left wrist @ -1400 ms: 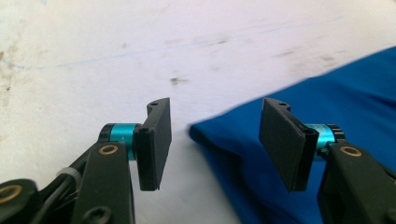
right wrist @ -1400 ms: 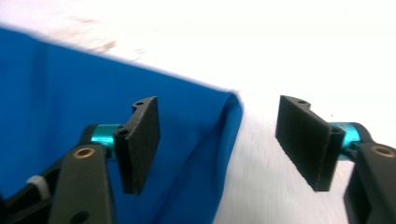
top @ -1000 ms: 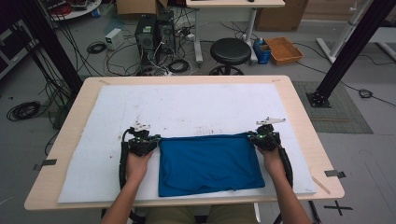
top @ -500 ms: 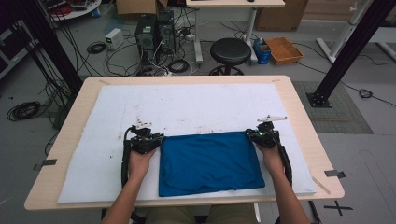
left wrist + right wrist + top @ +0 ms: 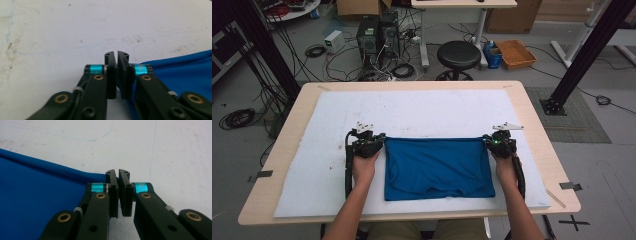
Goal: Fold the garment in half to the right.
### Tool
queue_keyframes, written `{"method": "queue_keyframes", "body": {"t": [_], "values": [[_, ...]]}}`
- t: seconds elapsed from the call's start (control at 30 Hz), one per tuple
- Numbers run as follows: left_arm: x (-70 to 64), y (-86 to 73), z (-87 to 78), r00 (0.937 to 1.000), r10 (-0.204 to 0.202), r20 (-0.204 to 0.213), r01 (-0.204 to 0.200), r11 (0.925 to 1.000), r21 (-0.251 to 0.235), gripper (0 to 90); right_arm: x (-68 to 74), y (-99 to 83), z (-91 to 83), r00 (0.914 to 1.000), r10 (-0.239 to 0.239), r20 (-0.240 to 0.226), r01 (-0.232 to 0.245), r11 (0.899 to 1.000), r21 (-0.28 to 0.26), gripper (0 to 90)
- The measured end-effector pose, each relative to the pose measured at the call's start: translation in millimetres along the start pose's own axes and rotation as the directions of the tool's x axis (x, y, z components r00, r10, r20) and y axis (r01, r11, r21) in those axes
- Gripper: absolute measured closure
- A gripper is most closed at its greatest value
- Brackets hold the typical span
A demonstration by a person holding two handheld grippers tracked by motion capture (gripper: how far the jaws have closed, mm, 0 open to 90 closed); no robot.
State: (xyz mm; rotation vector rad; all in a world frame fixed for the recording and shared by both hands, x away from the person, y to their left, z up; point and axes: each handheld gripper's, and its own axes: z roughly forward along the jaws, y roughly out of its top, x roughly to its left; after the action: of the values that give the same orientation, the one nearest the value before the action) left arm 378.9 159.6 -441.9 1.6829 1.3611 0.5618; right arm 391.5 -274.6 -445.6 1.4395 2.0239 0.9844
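White foam mat (image 5: 422, 107) on the table: we are folding a blue T-shirt (image 5: 437, 167), halfway done. Left gripper (image 5: 371, 144) and right gripper (image 5: 496, 144), jaws nearly shut, are pinching its far corners; further folds remaining.

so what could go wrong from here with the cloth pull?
1. Both the left hand-held gripper and the right hand-held gripper look closed beside the blue cloth's far corners; whether fabric is pinched is unclear, so a corner may slip.
2. An uneven pull could skew the taut far edge.
3. The near edge is already rumpled and may bunch further.
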Motion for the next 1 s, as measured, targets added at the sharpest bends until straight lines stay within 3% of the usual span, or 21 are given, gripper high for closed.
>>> {"method": "queue_keyframes", "body": {"t": [0.07,0.17,0.23,0.3,0.4,0.5,0.53,0.6,0.8,0.93,1.0], "values": [[1.3,0.8,-5.6,0.9997,-0.014,0.021,0.014,0.9999,-0.009,68.4,-2.4,-1.3,-1.0,0.9994,0.034,0.007,-0.034,0.999,-0.006,63.3],[-1.5,-0.7,-25.8,0.9971,0.053,0.054,-0.052,0.9984,-0.024,63.1,-6.7,-0.7,-16.4,0.9984,0.047,-0.031,-0.049,0.998,-0.049,53.6],[-5.0,-5.6,-42.1,0.9918,0.072,0.106,-0.068,0.9970,-0.036,63.0,-5.9,-1.0,-32.6,0.9974,0.034,-0.063,-0.039,0.996,-0.082,50.5],[-12.9,-15.2,-57.2,0.9803,0.101,0.170,-0.098,0.9948,-0.026,63.0,-2.1,-5.4,-49.3,0.9950,-0.008,-0.100,-0.002,0.995,-0.098,50.4],[-22.6,-29.4,-72.0,0.9628,0.115,0.245,-0.116,0.9932,-0.011,63.0,8.8,-21.4,-71.1,0.9848,-0.054,-0.165,0.041,0.996,-0.081,58.2],[-32.3,-44.6,-83.4,0.9391,0.148,0.310,-0.157,0.9875,0.007,63.0,21.7,-42.0,-85.9,0.9701,-0.099,-0.222,0.091,0.995,-0.045,63.4],[-33.9,-47.5,-85.1,0.9351,0.155,0.319,-0.167,0.9859,0.012,63.0,25.6,-49.3,-91.0,0.9638,-0.119,-0.238,0.112,0.993,-0.043,64.3],[-38.0,-53.8,-87.8,0.9283,0.186,0.322,-0.203,0.9790,0.019,62.7,29.9,-56.8,-96.2,0.9599,-0.127,-0.250,0.123,0.992,-0.034,64.3],[-45.2,-62.5,-82.6,0.9217,0.187,0.340,-0.221,0.9731,0.065,62.5,34.8,-62.3,-96.6,0.9459,-0.138,-0.293,0.138,0.990,-0.022,63.6],[-51.1,-69.0,-81.8,0.9263,0.234,0.295,-0.275,0.9558,0.104,62.6,39.7,-63.1,-97.0,0.9396,-0.157,-0.304,0.160,0.987,-0.016,63.2],[-53.8,-72.4,-79.9,0.9251,0.263,0.274,-0.301,0.9473,0.109,63.7,41.8,-63.3,-97.2,0.9344,-0.171,-0.312,0.177,0.984,-0.012,63.3]]}}
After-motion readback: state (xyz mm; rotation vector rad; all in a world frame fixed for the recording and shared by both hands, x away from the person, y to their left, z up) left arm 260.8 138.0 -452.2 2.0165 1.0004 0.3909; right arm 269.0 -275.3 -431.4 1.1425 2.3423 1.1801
